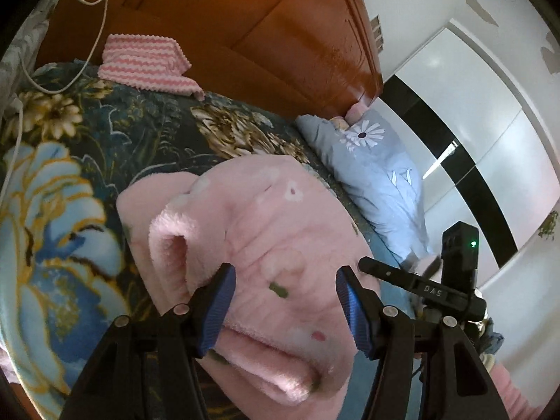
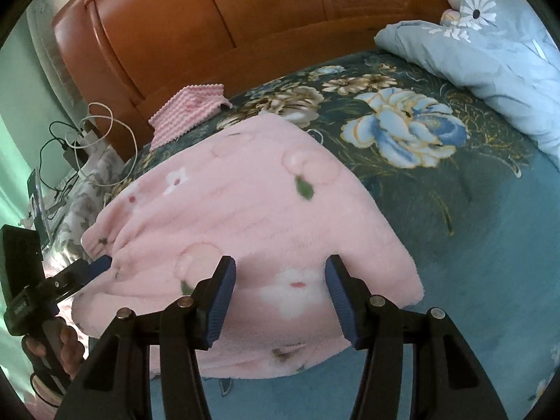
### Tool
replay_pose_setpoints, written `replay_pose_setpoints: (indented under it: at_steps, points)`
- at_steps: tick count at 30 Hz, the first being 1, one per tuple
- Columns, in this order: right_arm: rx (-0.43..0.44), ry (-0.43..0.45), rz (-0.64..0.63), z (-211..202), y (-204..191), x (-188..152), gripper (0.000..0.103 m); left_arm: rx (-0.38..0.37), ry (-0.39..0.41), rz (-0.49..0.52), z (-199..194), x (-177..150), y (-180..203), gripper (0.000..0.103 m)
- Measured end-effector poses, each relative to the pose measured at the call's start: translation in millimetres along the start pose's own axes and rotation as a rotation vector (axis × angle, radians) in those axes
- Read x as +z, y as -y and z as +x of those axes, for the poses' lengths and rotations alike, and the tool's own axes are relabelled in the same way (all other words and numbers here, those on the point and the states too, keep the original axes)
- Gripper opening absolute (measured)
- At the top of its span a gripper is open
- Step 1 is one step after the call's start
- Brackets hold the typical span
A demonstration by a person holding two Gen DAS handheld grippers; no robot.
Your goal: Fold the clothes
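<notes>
Hovering over a pink fleece garment (image 2: 245, 217) spread on a bed (image 2: 472, 245) with a dark floral cover, partly folded into a rough rectangle. Both grippers parted, nothing between the blue pads, cloth lying beyond and beneath the tips.

Right gripper (image 2: 276, 297) angled down at the near edge of the garment, fingers (image 2: 220, 301) spread and released, straddling a white printed flower close to the front hem. Near right corner of the fleece just beside the right-hand finger. Left gripper (image 2: 94, 267) visible at the far left of the same view, its blue tip touching or almost touching the gathered left edge; cannot tell which. A hand (image 2: 56, 350) wrapped around its handle below.

From the left wrist view, left gripper (image 1: 285, 306) likewise released, fingers (image 1: 218, 309) framing a thick rolled fold of pink fleece, with a rounded cuff-like opening just above the left-hand finger.

Likely step: taking hold of the near edge at two points for the next fold. Doing it well probably means lowering both sets of tips until the pads bracket all layers of the edge, pinching evenly, then lifting together so the plush cloth stays flat and square rather than bunching. Thick pile likely to slip from a shallow pinch.

Elsewhere on the bed: a pink striped cloth (image 2: 189, 108) near the wooden headboard (image 2: 245, 17), a pale blue quilt (image 2: 490, 56) at the right, well apart.
</notes>
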State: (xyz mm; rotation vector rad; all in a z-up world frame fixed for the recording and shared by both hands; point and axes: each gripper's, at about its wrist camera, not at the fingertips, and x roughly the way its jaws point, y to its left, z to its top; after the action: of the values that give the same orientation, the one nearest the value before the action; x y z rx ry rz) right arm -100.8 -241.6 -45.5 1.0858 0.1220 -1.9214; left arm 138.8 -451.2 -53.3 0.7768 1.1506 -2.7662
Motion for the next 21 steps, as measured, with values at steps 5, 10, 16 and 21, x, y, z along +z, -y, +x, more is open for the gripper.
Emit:
replay_pose_setpoints:
  at_steps: [5, 10, 16, 21]
  points:
    - [-0.092, 0.042, -0.008, -13.3, -18.8, -6.1, 0.055, 0.05, 0.014, 0.07, -11.4, -6.2, 18.3, 0.064]
    - [-0.214, 0.112, -0.072, -38.9, -52.8, -39.3, 0.061, 0.178, 0.0, 0.189, -20.6, -27.4, 44.7, 0.064]
    - [-0.282, 0.132, -0.079, -35.0, -57.0, -83.4, 0.061, 0.252, -0.046, 0.149, -22.1, -53.3, 46.5, 0.064]
    - [-0.219, 0.094, -0.023, -17.9, -39.6, -98.0, 0.061, 0.366, -0.031, 0.211, -10.5, -69.2, 53.2, 0.064]
